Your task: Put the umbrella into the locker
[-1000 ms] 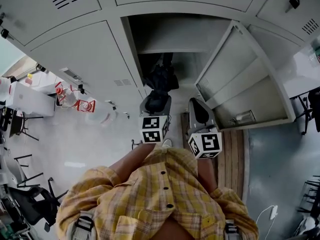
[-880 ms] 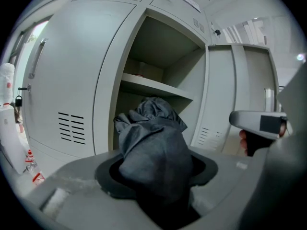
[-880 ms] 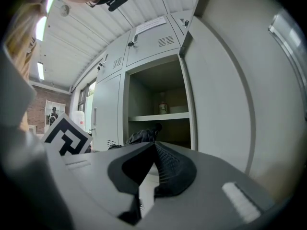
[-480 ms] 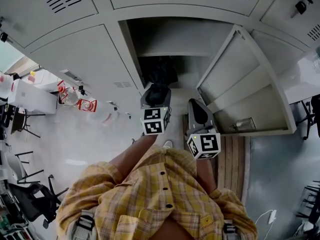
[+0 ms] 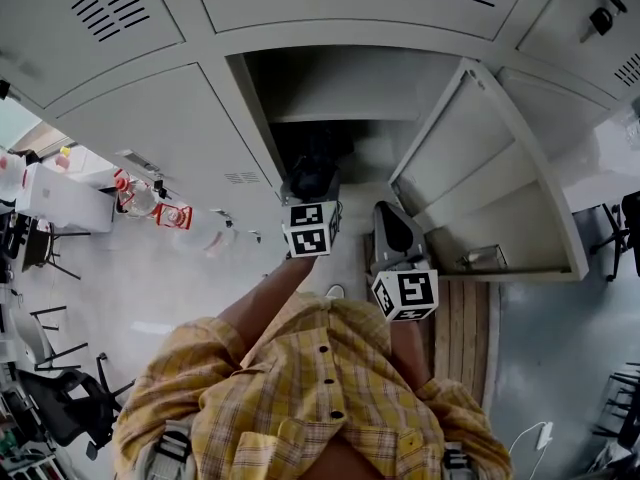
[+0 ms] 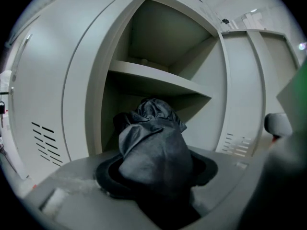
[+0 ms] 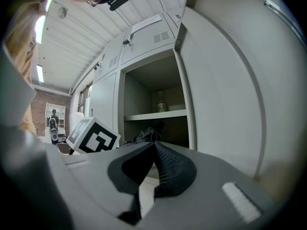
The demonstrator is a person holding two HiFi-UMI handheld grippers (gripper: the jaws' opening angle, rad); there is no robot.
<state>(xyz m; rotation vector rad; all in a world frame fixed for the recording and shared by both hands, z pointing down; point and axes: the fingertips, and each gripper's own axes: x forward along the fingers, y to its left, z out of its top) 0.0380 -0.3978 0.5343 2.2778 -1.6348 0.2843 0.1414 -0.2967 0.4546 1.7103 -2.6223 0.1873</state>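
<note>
While the left gripper (image 6: pixel 156 174) has its jaws clamped on the folded black umbrella (image 6: pixel 152 143), the umbrella's far end sits in the open locker's (image 6: pixel 120 42) mouth, under the shelf (image 6: pixel 158 80). Right gripper (image 7: pixel 154 150): beside the open door (image 5: pixel 480 168), jaws pressed together, nothing between them.

Umbrella (image 6: pixel 153 147) in locker (image 6: pixel 158 37), under shelf (image 6: pixel 158 83)

I can read no words or numbers anywhere. The white sheet (image 7: pixel 146 23) on the upper locker door (image 7: pixel 139 51) is too small to make out. My two marker cubes (image 5: pixel 310 230) (image 5: pixel 407 294) bear only black-and-white square patterns, no letters.
</note>
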